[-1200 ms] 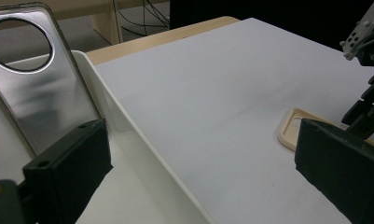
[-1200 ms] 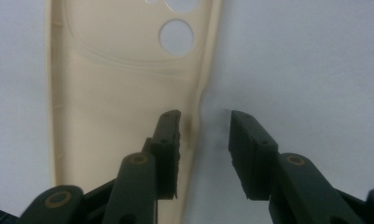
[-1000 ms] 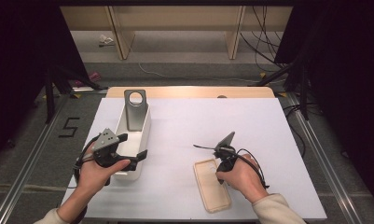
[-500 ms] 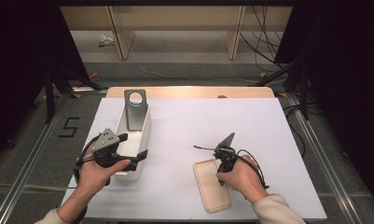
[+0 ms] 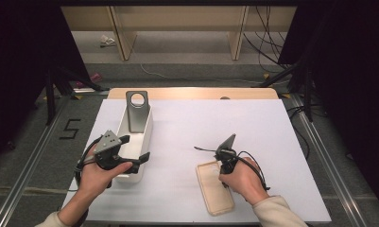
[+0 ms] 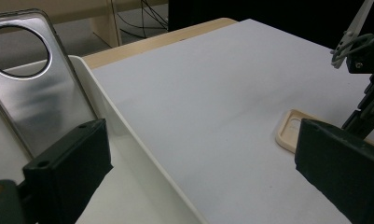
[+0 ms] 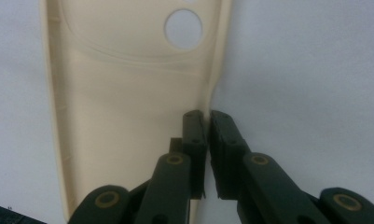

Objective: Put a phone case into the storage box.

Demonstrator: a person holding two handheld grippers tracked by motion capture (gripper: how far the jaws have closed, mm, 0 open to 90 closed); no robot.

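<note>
A cream phone case point(image 5: 215, 191) lies open side up on the white table, near the front edge. My right gripper point(image 5: 224, 166) points down at its right rim. Its jaws have just been closing, and in the right gripper view the pads point(image 7: 194, 130) pinch the case's side wall point(image 7: 128, 93). A white bin point(image 5: 147, 127) stands at the left with a shiny metal plate point(image 5: 137, 111) with a round hole leaning in it. My left gripper point(image 5: 136, 147) is open at the bin's near end, one jaw over the inside and one outside the bin's wall point(image 6: 128, 135).
The white sheet point(image 5: 201, 127) covers the table, with a wooden strip point(image 5: 192, 93) along the far edge. Metal rails run along the floor on both sides. Cables and stand legs lie beyond the table at the right.
</note>
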